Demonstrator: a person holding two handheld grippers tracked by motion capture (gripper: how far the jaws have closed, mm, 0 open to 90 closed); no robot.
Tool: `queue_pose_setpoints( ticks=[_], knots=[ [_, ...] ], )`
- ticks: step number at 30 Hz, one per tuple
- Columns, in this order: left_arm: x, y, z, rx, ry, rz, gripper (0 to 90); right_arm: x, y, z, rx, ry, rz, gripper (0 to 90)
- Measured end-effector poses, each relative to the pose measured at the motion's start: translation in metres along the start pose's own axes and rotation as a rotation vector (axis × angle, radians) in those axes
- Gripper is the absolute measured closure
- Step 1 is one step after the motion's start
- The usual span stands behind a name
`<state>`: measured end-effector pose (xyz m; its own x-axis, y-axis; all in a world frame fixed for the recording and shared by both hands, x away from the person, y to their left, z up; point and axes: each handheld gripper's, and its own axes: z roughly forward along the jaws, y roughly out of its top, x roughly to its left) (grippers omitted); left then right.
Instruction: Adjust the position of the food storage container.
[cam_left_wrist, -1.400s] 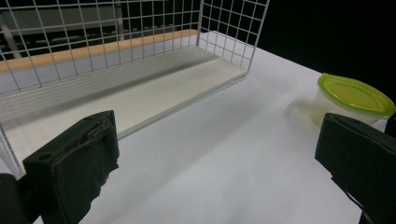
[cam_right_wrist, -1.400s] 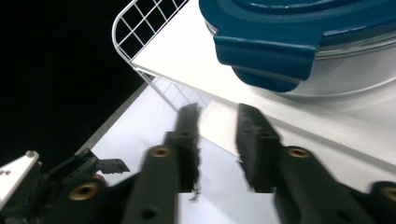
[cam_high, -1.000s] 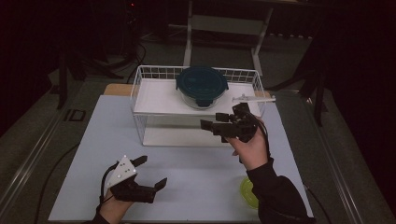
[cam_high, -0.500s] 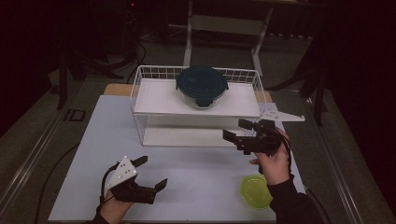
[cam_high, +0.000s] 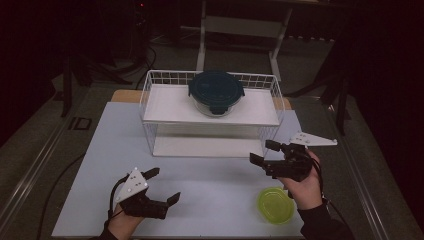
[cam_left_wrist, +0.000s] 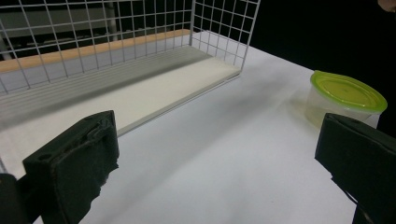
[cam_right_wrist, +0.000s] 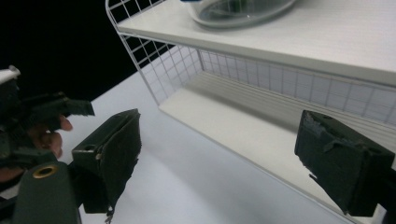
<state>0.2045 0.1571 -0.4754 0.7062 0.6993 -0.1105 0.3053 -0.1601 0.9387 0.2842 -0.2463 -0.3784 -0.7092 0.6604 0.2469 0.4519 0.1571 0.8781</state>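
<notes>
Jaws on both our grippers stood wide and empty, so a careless sweep of the right gripper (cam_high: 265, 152) risked toppling the green-lidded tub (cam_high: 275, 204) just beside it.

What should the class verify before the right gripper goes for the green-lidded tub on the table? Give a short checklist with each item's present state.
1. Right gripper jaws open and holding nothing: ok.
2. Green-lidded tub upright, with its lid on: ok.
3. Right gripper lined up on the tub: not ok; it sits farther from the person than the tub and faces the wire rack.
4. Left gripper open, away from the tub: ok.
5. Rack's lower shelf bare: ok.
6. Dark-lidded container resting steady on the upper shelf: ok.
</notes>
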Motion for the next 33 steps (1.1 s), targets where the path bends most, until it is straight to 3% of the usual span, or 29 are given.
queue_pose_setpoints(
  ticks=[13, 21, 24, 28, 33],
  knots=[
    [0.000, 0.000, 0.000, 0.003, -0.006, -0.002, 0.0, -0.019, -0.034, -0.021, -0.013, -0.034, -0.010, 20.9],
    [0.000, 0.000, 0.000, 0.000, -0.014, -0.002, 0.0, -0.034, -0.059, -0.034, 0.008, -0.060, 0.017, 23.6],
    [0.000, 0.000, 0.000, -0.001, -0.015, -0.003, 0.0, -0.040, -0.068, -0.040, 0.014, -0.080, 0.029, 26.9],
    [0.000, 0.000, 0.000, -0.002, -0.015, -0.002, 0.0, -0.045, -0.080, -0.046, 0.049, -0.119, 0.008, 34.2],
    [-0.001, 0.000, 0.000, -0.002, -0.021, 0.008, 0.0, -0.052, -0.093, -0.055, 0.074, -0.145, 0.032, 42.5]
  ],
)
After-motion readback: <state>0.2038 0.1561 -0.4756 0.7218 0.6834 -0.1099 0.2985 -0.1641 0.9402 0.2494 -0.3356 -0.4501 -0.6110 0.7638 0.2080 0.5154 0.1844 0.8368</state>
